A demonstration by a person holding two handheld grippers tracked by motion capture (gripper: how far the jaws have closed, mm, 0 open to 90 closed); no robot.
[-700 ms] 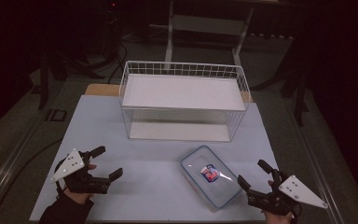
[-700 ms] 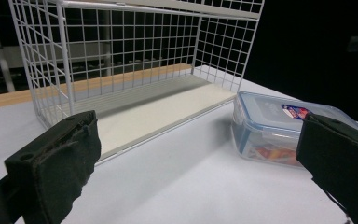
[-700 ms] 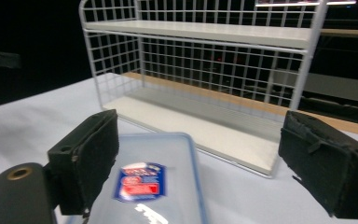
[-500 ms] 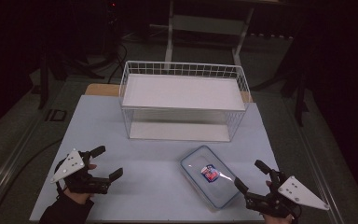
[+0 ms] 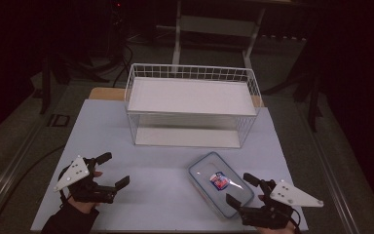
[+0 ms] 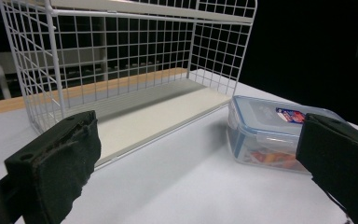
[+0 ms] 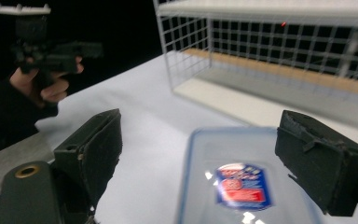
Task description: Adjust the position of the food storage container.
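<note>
A clear plastic box with a blue-rimmed lid and a red-and-blue label (image 5: 219, 189) lies on the table near the front right; it also shows as the box (image 6: 270, 133) and the box (image 7: 242, 182). My right gripper (image 5: 242, 190) is open just behind the box's near end, its jaws wider than the lid. My left gripper (image 5: 112, 169) is open at the front left, far from the box, holding nothing. The right gripper view looks across at the left gripper (image 7: 51, 49) in a hand.
A white wire two-shelf rack (image 5: 191, 105) stands at the back middle of the light table (image 5: 156, 170), also seen as the rack (image 6: 121, 60). A wooden strip runs behind it. Dark floor and stands surround the table.
My right gripper has drifted left and slightly toward the box's near end. The left gripper has stayed put.
</note>
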